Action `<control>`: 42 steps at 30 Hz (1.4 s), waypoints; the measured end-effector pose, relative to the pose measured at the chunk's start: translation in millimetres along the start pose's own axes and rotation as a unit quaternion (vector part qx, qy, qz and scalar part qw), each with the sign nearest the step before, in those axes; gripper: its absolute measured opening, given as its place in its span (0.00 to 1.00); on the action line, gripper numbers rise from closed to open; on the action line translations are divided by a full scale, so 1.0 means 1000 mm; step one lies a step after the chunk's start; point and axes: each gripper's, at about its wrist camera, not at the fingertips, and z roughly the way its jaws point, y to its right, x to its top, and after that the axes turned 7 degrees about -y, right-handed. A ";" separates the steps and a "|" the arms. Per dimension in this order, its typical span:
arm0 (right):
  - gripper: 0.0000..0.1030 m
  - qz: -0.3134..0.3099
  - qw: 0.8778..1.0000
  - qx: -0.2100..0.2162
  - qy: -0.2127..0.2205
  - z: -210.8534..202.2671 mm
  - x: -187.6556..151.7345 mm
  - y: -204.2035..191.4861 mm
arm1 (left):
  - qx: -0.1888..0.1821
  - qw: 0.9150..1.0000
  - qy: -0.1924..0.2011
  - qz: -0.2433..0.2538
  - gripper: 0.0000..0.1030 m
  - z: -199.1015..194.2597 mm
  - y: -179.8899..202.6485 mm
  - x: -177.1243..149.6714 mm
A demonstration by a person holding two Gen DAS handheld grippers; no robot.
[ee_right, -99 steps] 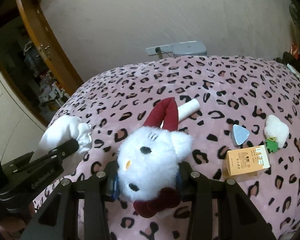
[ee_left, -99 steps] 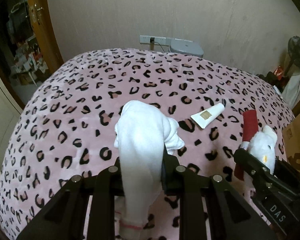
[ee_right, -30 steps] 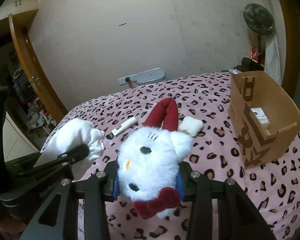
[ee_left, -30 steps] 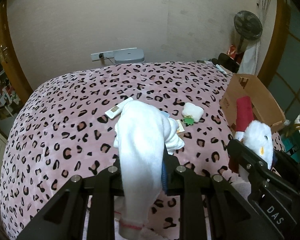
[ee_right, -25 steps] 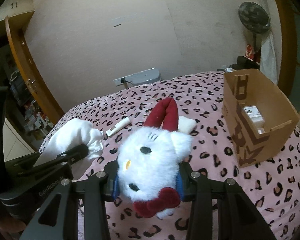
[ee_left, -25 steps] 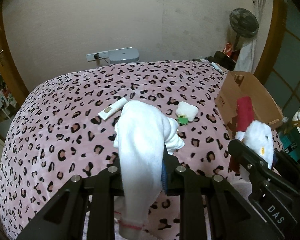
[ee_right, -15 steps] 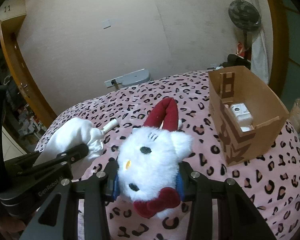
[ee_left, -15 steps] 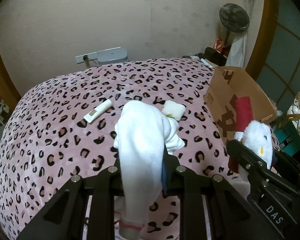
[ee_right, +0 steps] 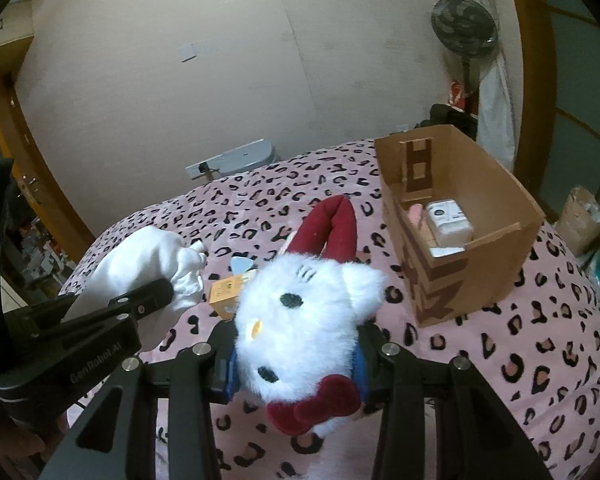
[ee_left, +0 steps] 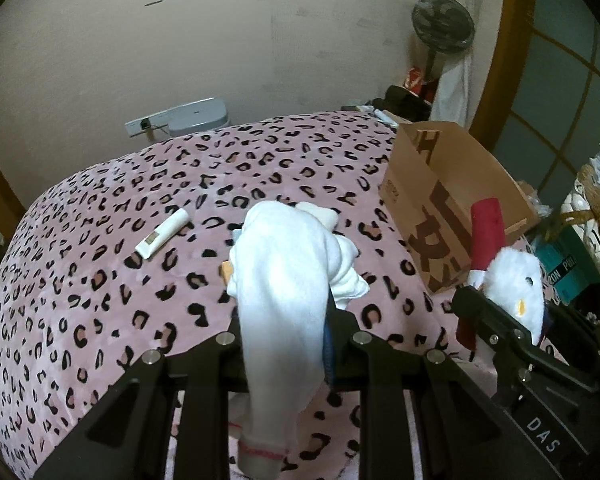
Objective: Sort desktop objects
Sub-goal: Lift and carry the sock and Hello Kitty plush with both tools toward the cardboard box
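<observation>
Carry step: left tool (ee_left: 284,320) clamped on sock (ee_left: 280,280), right tool (ee_right: 296,356) clamped on plush cat (ee_right: 300,312). Next: release over box (ee_right: 496,216).

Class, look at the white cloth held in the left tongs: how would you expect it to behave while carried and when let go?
The white cloth is probably floppy: it droops over both sides of the left tongs. It looks light, sagging without stretching taut. Released, it would likely crumple in a heap on the leopard-print blanket rather than roll.
</observation>
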 end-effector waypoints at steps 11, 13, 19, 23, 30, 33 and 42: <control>0.41 0.023 1.000 -0.018 0.001 -0.002 0.002 0.029 | -0.016 0.999 -0.008 0.030 0.22 0.016 0.031 0.014; 0.41 0.026 0.999 -0.020 0.000 -0.002 0.003 0.034 | -0.018 0.999 -0.009 0.034 0.22 0.018 0.036 0.016; 0.41 0.037 0.999 -0.026 -0.002 0.000 0.005 0.048 | -0.024 0.998 -0.015 0.048 0.22 0.028 0.051 0.022; 0.41 0.044 0.999 -0.029 -0.002 0.000 0.006 0.056 | -0.030 0.998 -0.019 0.056 0.22 0.034 0.060 0.026; 0.41 0.063 0.997 -0.042 -0.002 0.000 0.007 0.077 | -0.049 0.996 -0.030 0.067 0.22 0.048 0.076 0.036; 0.41 0.071 0.996 -0.053 -0.002 0.000 0.009 0.090 | -0.067 0.994 -0.036 0.074 0.22 0.056 0.086 0.043; 0.41 0.087 0.993 -0.079 0.012 -0.007 0.028 0.121 | -0.138 0.983 -0.041 0.114 0.22 0.069 0.133 0.085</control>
